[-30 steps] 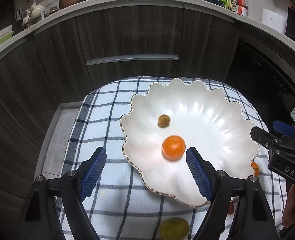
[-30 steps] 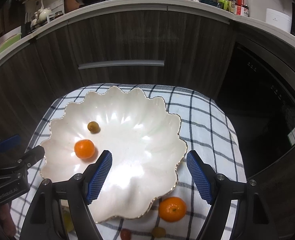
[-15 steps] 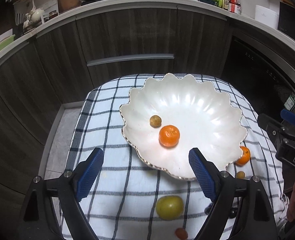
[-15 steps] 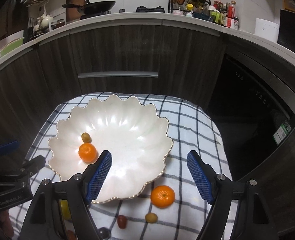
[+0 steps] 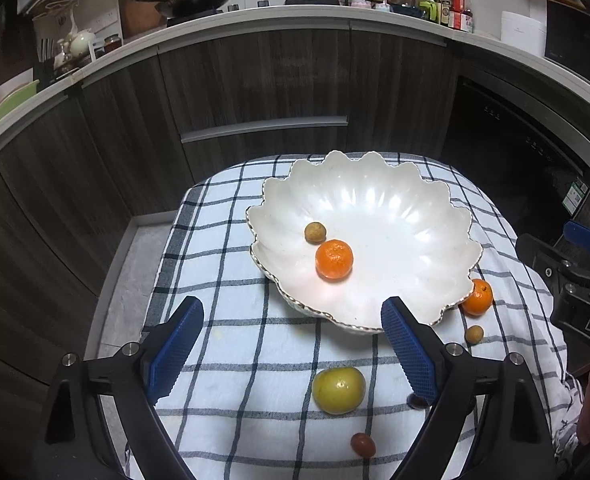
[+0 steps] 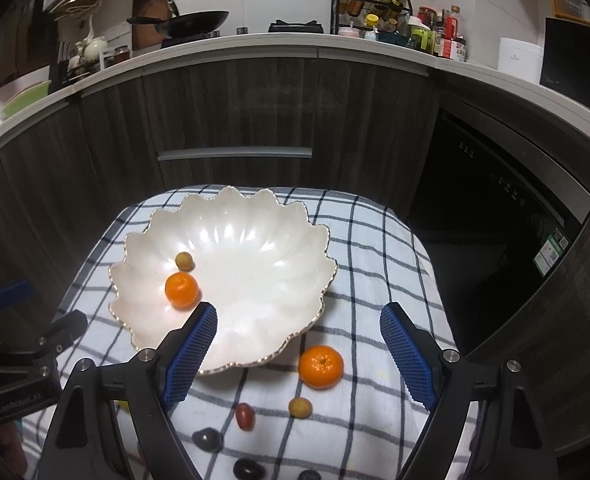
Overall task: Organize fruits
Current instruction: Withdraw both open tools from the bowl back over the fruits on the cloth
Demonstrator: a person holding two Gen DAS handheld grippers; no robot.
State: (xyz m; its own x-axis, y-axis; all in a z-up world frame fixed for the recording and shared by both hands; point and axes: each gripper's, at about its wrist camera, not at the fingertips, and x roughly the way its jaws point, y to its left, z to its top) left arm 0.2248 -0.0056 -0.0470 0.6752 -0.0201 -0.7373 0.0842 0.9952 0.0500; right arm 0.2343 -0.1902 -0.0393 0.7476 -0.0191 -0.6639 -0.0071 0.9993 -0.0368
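Bowl (image 6: pixel 255 264), on the checked cloth (image 6: pixel 375 248), held one orange (image 6: pixel 181 290).

Second orange (image 6: pixel 321 367) lay at the cloth's near edge; we judged it might roll off if nudged.

Left gripper (image 5: pixel 291 354), right gripper (image 6: pixel 299 356): both open, empty, jaws just widened.

Dark fruits (image 6: pixel 207 439) hard to identify.

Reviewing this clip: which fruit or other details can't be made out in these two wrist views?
- Dark fruits, right wrist view: cut off by the bottom edge; kind unclear.
- Yellow-green fruit: clear in the left wrist view; in the right wrist view mostly hidden behind the right claw's left finger.
- Dark fruit, left wrist view: mostly hidden behind the left claw's finger.
- Counter bottles: labels too small.
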